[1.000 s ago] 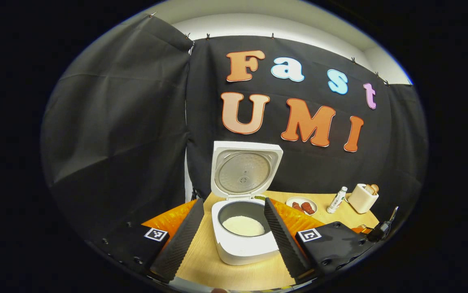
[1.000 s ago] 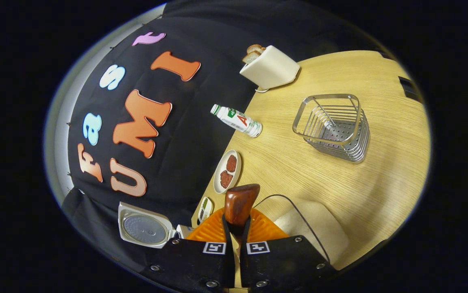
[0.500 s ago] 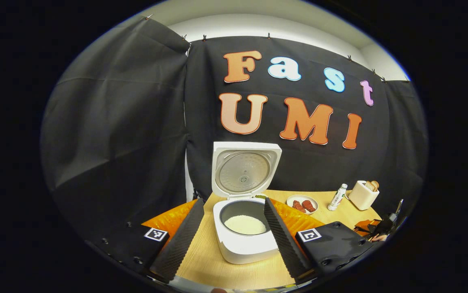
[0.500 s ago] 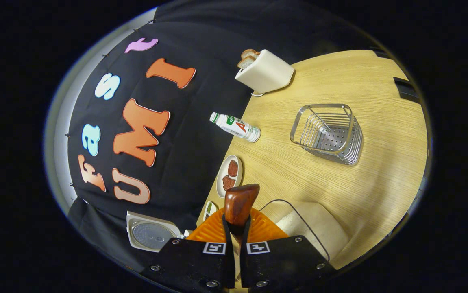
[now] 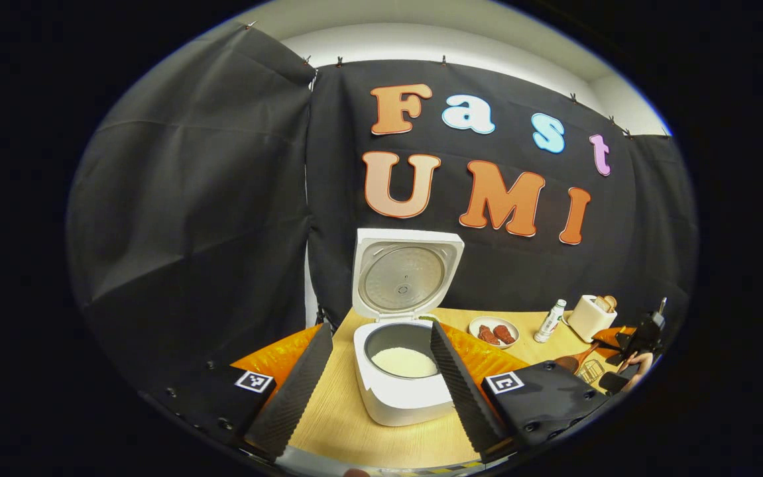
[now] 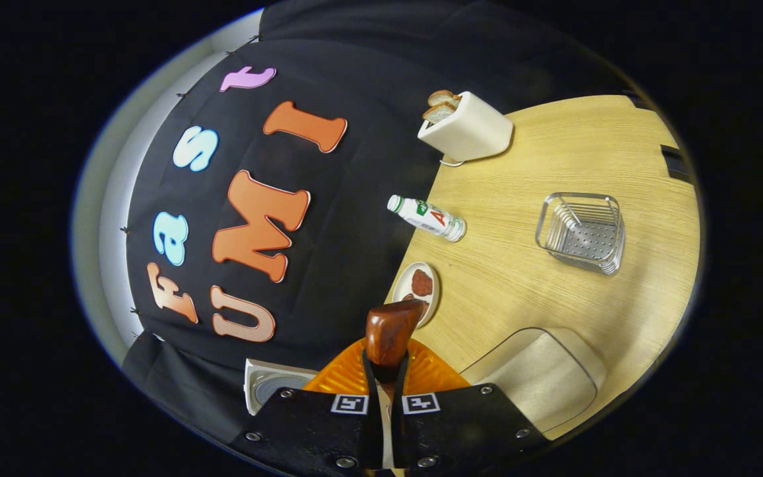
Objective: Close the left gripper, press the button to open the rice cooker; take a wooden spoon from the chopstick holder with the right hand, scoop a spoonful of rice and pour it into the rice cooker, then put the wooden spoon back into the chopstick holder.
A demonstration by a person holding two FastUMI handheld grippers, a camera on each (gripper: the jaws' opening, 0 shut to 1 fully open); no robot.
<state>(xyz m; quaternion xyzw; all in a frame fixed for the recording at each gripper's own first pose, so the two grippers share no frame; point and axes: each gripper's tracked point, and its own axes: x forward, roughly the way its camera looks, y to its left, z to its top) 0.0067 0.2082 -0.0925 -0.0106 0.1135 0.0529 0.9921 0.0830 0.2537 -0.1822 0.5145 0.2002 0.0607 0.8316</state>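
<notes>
The white rice cooker (image 5: 402, 397) stands open with its lid (image 5: 408, 278) upright and pale rice in the pot (image 5: 404, 362). My left gripper (image 5: 380, 328) is open, one finger on each side of the cooker, touching nothing. My right gripper (image 6: 386, 368) is shut on the wooden spoon (image 6: 391, 331), whose dark brown end sticks out past the fingertips. The wire chopstick holder (image 6: 581, 232) stands on the table ahead and to the right of it. A clear tub of rice (image 6: 540, 377) sits just right of the right gripper. In the left gripper view the right gripper (image 5: 640, 334) holds the spoon (image 5: 570, 363) near the holder (image 5: 592, 371).
A toaster with bread (image 6: 467, 129), a small bottle (image 6: 427, 217) and a plate of reddish food (image 6: 417, 291) line the back of the wooden table (image 6: 527, 291). The cooker lid (image 6: 268, 391) shows at the lower left of the right gripper view.
My right gripper, still shut on the spoon, has drawn back from the chopstick holder, which now looks smaller and farther right. The left gripper has barely shifted.
</notes>
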